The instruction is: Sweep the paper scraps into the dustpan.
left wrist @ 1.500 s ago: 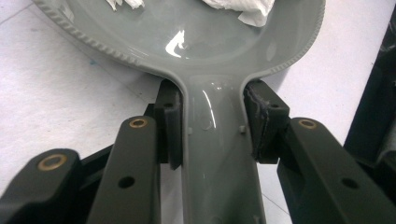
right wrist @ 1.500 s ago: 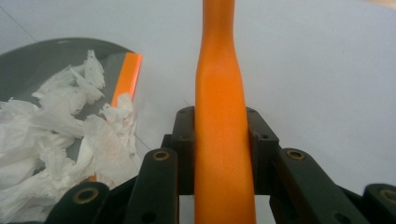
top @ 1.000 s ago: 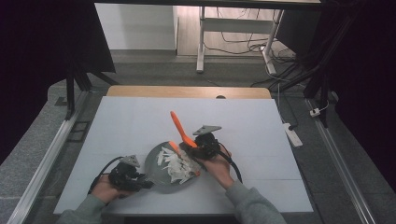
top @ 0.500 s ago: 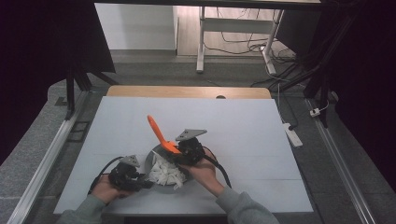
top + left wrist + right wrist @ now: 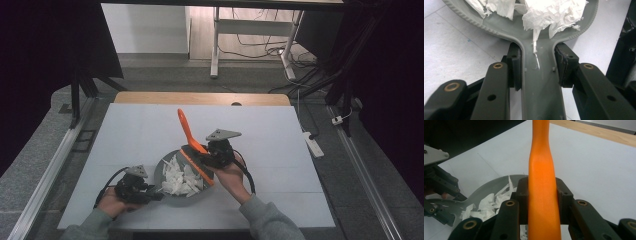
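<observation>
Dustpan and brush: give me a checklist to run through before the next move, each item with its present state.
1. Left gripper clamped on the grey dustpan's handle, pads on both sides: ok.
2. Right gripper clamped on the orange brush handle: ok.
3. Grey dustpan resting on the white table: ok.
4. White paper scraps lying inside the pan: ok.
5. One thin strip trails from the pile onto the handle neck: not ok.
6. Brush head touching the pan's edge or lifted off it: cannot tell.
</observation>
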The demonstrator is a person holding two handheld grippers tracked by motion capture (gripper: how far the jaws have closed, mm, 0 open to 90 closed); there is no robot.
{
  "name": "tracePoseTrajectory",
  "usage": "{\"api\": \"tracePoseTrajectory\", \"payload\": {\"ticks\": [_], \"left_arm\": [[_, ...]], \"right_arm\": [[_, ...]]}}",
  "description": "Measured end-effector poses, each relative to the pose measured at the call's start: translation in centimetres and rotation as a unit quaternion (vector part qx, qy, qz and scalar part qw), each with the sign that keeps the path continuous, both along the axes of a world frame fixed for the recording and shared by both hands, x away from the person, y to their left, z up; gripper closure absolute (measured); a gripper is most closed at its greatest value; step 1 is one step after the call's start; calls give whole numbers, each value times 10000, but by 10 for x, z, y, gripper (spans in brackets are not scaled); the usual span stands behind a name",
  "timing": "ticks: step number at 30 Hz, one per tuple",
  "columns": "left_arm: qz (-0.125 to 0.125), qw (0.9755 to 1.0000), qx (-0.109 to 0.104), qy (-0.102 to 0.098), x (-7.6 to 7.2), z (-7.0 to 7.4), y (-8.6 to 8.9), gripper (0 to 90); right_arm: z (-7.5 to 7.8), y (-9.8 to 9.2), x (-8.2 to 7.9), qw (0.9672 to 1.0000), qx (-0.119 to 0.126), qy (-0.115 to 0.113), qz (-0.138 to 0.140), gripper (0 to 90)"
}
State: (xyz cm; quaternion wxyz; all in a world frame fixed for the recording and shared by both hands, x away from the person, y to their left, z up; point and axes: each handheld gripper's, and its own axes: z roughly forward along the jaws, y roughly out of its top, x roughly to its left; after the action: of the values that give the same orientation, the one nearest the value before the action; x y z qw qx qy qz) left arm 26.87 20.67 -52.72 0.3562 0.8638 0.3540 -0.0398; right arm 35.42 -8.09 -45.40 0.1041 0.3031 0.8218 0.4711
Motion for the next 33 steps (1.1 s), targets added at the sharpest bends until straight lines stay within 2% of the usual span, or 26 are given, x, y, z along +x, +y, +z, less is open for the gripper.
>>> {"api": "tracePoseTrajectory", "payload": {"ticks": [11, 14, 20, 28, 33], "left_arm": [[156, 9998, -45, -71, 0, 2, 4, 610], [237, 9996, -78, -95, 0, 3, 5, 610], [442, 9988, -172, -124, 0, 5, 10, 610], [725, 9967, -289, -207, 0, 8, 20, 610], [831, 9958, -293, -237, 0, 9, 22, 610]], "right_arm": [[5, -11, 3, 9999, 89, -68, -61, 703], [7, -17, 3, 9998, 174, -122, 15, 703], [8, -34, 2, 9996, 232, -169, 88, 703], [8, -60, 1, 9996, 248, -166, 15, 703], [9, -73, 1, 9994, 256, -218, -17, 703]]}}
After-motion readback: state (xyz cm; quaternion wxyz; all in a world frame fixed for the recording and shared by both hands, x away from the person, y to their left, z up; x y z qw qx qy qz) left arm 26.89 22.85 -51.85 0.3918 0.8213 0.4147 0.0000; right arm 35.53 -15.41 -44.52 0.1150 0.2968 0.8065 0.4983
